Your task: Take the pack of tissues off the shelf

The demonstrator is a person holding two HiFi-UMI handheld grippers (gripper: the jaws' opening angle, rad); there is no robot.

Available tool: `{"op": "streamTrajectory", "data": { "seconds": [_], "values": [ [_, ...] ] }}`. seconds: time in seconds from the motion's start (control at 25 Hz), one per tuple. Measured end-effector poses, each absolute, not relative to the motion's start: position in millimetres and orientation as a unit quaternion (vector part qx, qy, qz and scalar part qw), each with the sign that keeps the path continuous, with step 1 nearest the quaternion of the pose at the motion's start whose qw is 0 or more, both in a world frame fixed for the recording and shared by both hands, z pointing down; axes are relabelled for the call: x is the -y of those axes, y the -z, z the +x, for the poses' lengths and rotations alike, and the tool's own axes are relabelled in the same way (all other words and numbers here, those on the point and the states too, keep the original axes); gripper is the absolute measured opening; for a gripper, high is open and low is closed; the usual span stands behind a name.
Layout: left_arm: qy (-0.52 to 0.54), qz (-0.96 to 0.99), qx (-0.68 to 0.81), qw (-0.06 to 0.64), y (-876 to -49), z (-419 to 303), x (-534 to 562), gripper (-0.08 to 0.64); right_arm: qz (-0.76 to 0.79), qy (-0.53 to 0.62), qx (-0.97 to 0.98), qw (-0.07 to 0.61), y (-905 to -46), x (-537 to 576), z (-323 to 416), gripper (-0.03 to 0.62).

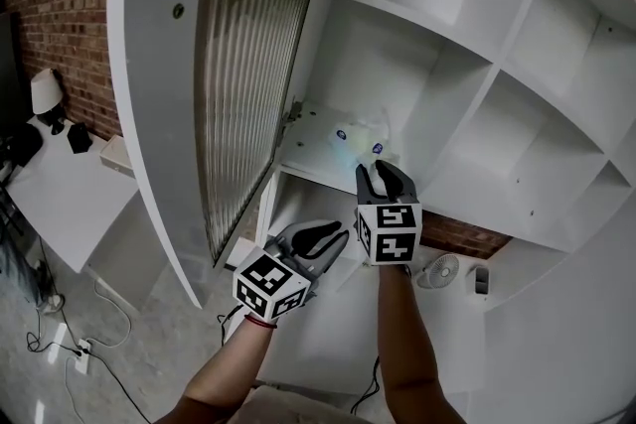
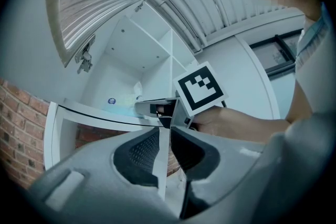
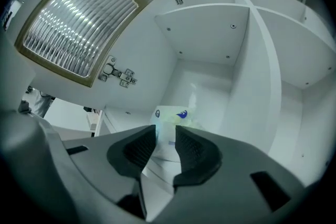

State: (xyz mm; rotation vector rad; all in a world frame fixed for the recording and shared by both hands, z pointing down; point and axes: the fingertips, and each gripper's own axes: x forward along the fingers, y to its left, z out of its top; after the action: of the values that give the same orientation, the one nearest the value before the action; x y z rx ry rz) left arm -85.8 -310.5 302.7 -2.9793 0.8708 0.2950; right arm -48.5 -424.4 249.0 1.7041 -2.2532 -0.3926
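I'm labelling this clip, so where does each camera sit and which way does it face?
Head view: on the person's head, looking steeply down at the white shelf unit; both forearms, the left tool and right tool show.
Left gripper view: on the left tool, aimed at the shelf edge; its jaws and the right hand show.
Right gripper view: on the right tool, facing into the compartment; only its jaws show.
Shared: all three show the pale plastic pack of tissues.
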Motion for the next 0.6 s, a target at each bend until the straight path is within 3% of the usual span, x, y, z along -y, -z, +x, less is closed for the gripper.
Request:
{"op": "streamTrajectory", "data": {
  "seconds": [0.2, 0.6],
  "values": [
    [-0.09, -0.956, -0.278, 0.011, -305.4, -85.2, 310.6, 0.074, 0.602, 0.127, 0.775, 0.145, -253.1, 426.1, -40.6, 0.04],
    [-0.085, -0.957, -0.277, 0.013, -306.6, -81.8, 309.6, 0.074, 0.607, 0.118, 0.776, 0.12, -249.2, 423.3, -34.2, 0.028]
  ]
}}
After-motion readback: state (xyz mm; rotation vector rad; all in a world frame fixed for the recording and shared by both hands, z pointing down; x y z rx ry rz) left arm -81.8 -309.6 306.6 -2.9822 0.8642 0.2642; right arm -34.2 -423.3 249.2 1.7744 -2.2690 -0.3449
